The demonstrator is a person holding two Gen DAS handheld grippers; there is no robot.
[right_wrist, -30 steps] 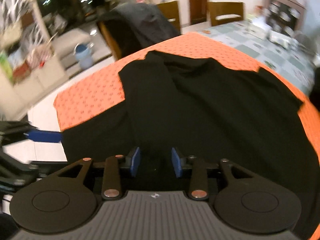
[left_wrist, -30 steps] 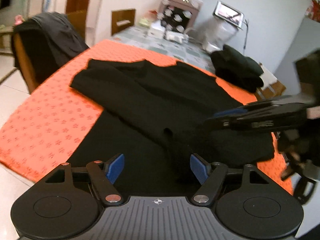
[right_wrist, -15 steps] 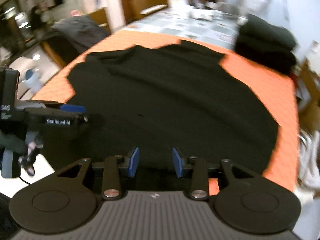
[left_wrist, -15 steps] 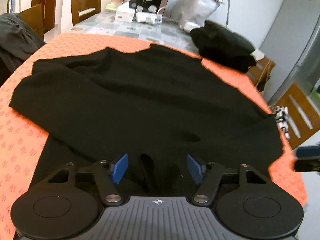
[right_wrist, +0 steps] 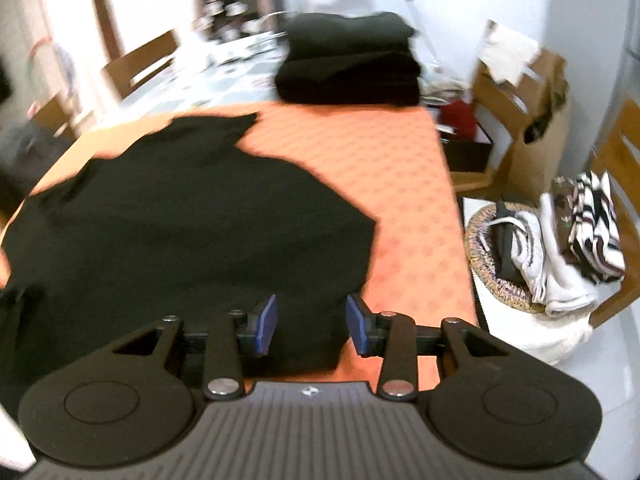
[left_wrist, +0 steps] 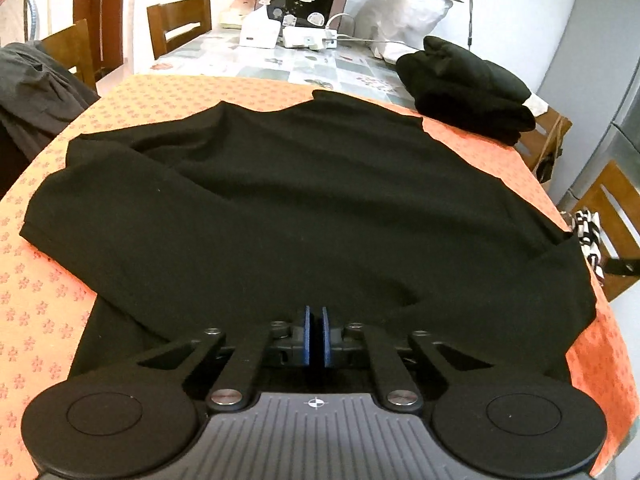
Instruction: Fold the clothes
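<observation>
We have the black shirt (left_wrist: 304,208) spread across the orange-clothed counter (left_wrist: 48,312), its left sleeve laid over the body. Our left gripper (left_wrist: 315,336) has its jaws pinched on the near hem; our right gripper (right_wrist: 311,324) hovers with jaws wide over the shirt's near right edge. We judge a fold is in hand, calling for a matching grip on the right. Bare cloth lies right; folded black clothes (right_wrist: 348,64) sit beyond.
</observation>
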